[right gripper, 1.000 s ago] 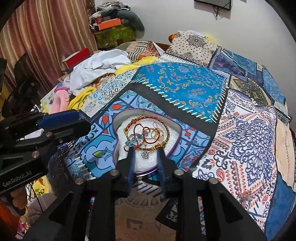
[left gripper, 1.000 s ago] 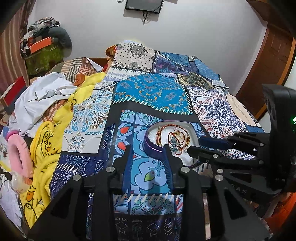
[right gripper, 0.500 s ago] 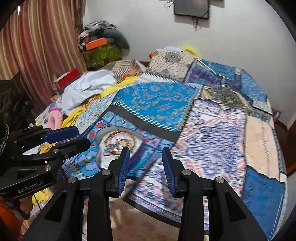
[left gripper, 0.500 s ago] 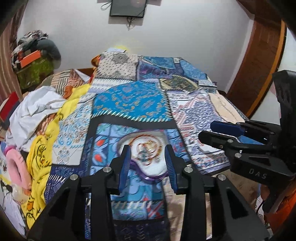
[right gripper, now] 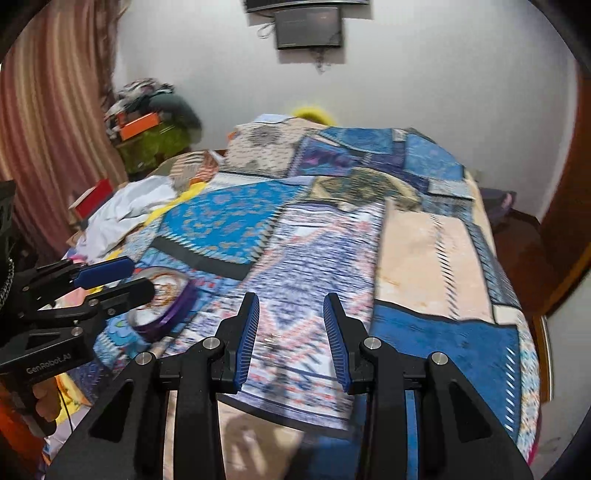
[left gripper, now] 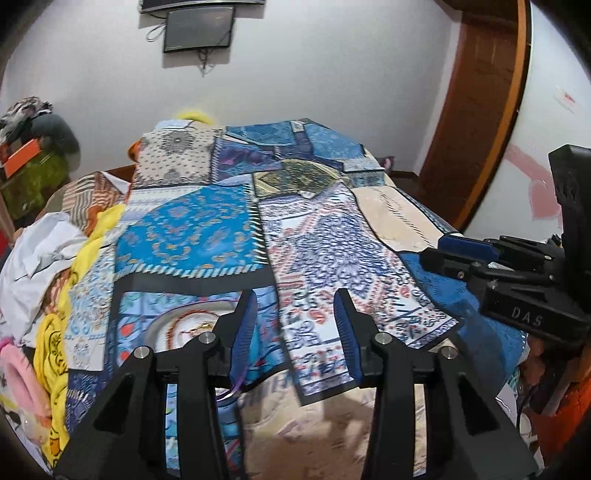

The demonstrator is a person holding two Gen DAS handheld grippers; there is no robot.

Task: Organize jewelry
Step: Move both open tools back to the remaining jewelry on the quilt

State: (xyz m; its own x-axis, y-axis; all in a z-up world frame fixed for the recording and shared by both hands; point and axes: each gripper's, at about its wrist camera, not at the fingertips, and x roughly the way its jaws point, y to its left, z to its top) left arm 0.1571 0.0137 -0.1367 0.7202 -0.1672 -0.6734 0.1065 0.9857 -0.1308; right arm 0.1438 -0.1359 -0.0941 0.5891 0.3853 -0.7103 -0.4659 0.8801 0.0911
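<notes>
A purple tin [left gripper: 153, 330] with a white lining lies on the patchwork bedspread [left gripper: 207, 229] and holds tangled red and gold bracelets [left gripper: 192, 326]. In the left wrist view my left finger hides part of the tin. My left gripper [left gripper: 294, 328] hovers above the bedspread to the right of the tin; its jaws are opening with nothing between them. In the right wrist view the tin [right gripper: 175, 314] sits at lower left, behind the left gripper [right gripper: 114, 280]. My right gripper [right gripper: 291, 321] is open and empty over the bedspread, well right of the tin. It also shows in the left wrist view as the right gripper [left gripper: 461, 254].
White cloth [left gripper: 33, 254], a yellow garment [left gripper: 55, 332] and a pink item [left gripper: 18, 373] are heaped along the bed's left side. A wooden door [left gripper: 476, 103] stands at the right. A dark screen [right gripper: 308, 26] hangs on the far wall. The bed's near edge drops off below the grippers.
Both grippers have drawn back and up from the tin and swung to the right, so the tin now sits low and left in both views. Both jaws stand wider apart.
</notes>
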